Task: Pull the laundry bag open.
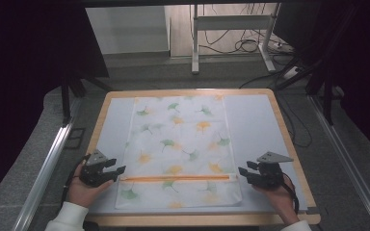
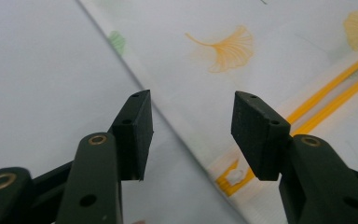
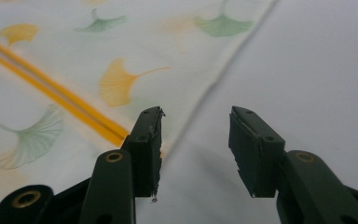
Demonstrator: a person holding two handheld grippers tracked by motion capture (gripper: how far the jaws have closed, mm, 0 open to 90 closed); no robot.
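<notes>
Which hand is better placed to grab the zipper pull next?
Left, probably. The left gripper has open jaws just short of the white zipper pull at that end of the orange zipper; the right gripper sits open at the opposite end.

Your forearms are cut off by the bottom edge of the high view; only the sleeve cuffs show. In the left gripper view, the right jaw hides the near end of the orange zipper (image 2: 326, 95), and the small white part (image 2: 234, 176) beside it is too blurred to identify. In the right gripper view, the left jaw covers the zipper's (image 3: 51, 91) end. The patterned fabric bag (image 3: 121, 56) runs past the top and left edges there.
</notes>
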